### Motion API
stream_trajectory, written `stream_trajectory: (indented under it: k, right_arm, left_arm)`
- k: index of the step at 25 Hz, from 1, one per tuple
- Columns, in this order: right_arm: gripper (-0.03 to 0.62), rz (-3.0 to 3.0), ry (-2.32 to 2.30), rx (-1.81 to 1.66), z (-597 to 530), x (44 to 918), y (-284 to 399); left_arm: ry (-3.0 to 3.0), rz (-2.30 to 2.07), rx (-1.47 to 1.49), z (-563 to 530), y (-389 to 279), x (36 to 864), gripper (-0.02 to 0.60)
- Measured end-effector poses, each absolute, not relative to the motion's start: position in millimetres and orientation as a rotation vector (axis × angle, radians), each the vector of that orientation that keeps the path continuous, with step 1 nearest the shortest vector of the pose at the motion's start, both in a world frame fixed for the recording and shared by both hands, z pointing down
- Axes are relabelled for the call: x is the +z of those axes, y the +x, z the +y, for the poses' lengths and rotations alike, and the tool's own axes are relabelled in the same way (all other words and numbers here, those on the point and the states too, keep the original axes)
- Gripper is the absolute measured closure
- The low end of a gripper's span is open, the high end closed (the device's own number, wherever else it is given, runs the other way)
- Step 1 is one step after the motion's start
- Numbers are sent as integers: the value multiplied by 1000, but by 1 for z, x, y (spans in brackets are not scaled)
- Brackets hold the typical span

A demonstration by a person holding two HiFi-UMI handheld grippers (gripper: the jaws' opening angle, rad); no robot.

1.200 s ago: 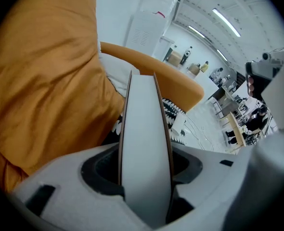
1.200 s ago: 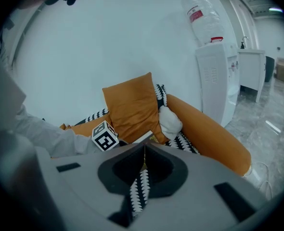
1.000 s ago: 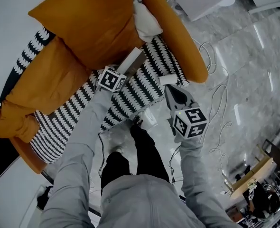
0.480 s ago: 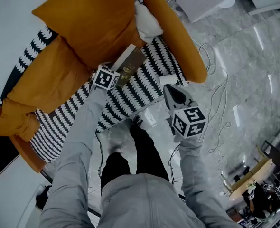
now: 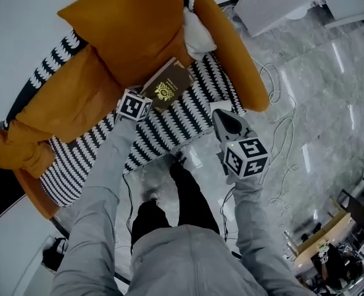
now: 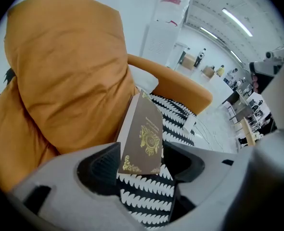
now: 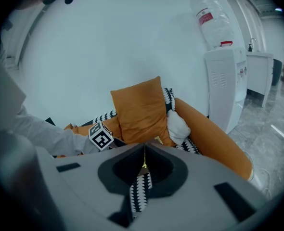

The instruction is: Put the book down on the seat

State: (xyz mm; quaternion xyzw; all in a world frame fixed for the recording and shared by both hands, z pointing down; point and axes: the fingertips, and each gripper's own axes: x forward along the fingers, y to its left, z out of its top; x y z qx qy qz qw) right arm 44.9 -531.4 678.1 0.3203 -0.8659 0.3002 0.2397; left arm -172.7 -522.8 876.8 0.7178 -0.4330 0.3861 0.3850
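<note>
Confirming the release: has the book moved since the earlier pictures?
Yes. The book has tipped off its edge, away from the orange cushion, and now lies cover-up on the striped seat.

There is one brown, gold-embossed hardcover book and one black-and-white patterned sofa seat. Two large orange fabric cushions and one small white pillow sit there.

No text is legible. The book bears a gold emblem and lettering too small to read; the water bottle has a blurred red label.
</note>
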Motion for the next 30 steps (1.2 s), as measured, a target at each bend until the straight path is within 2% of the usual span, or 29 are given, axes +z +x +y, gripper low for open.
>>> stream_trajectory:
  k: [13, 16, 18, 22, 26, 30]
  right_arm:
    - [563, -2452, 879, 721, -514, 614, 21]
    - [563, -2476, 862, 643, -503, 598, 13]
    - [563, -2493, 870, 610, -493, 584, 12]
    - [563, -2515, 923, 560, -469, 555, 16]
    - [565, -2537, 974, 481, -440, 518, 18]
    - [565, -2569, 1007, 397, -407, 484, 14]
  left_arm:
    - [1962, -1167, 827, -485, -166, 778, 311]
    - [1978, -1237, 748, -474, -172, 749, 343]
    - [1977, -1265, 700, -462, -172, 731, 386]
    - [2019, -1279, 655, -433, -165, 696, 416]
    - [2077, -1347, 569, -408, -165, 648, 488]
    - [2138, -1391, 518, -380, -168, 606, 512]
